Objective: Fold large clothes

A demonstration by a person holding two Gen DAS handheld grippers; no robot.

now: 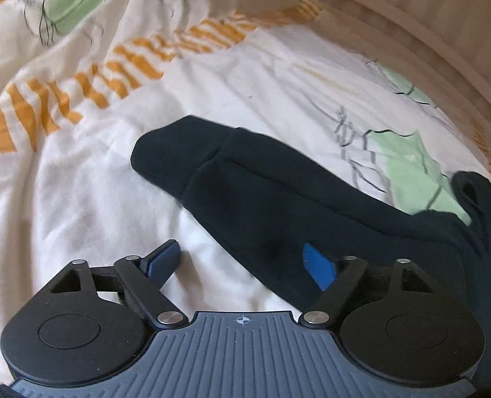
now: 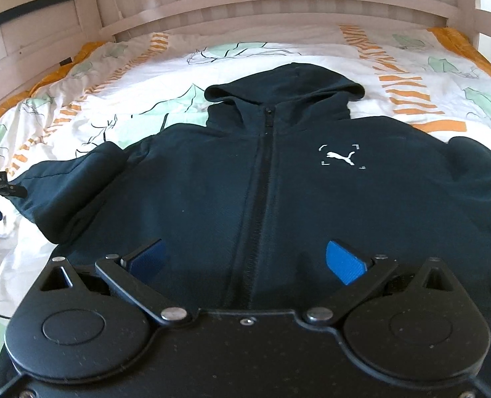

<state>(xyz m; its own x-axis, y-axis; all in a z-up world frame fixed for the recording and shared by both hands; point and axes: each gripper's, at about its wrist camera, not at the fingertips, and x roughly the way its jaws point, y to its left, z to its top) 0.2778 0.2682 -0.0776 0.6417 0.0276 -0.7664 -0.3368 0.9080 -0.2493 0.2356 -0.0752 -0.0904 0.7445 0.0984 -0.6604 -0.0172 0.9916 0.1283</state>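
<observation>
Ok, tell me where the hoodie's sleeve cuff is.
In the left wrist view the cuff lies on the duvet, ahead of the open left gripper, left of centre.

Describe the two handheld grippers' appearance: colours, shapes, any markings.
Left gripper: blue fingertips, black linkage arms with silver pivots, two round black housings, ribbed grey-blue base bearing a small crosshair mark. Right gripper: same blue fingertips and black linkages, but a smooth black base.
</observation>
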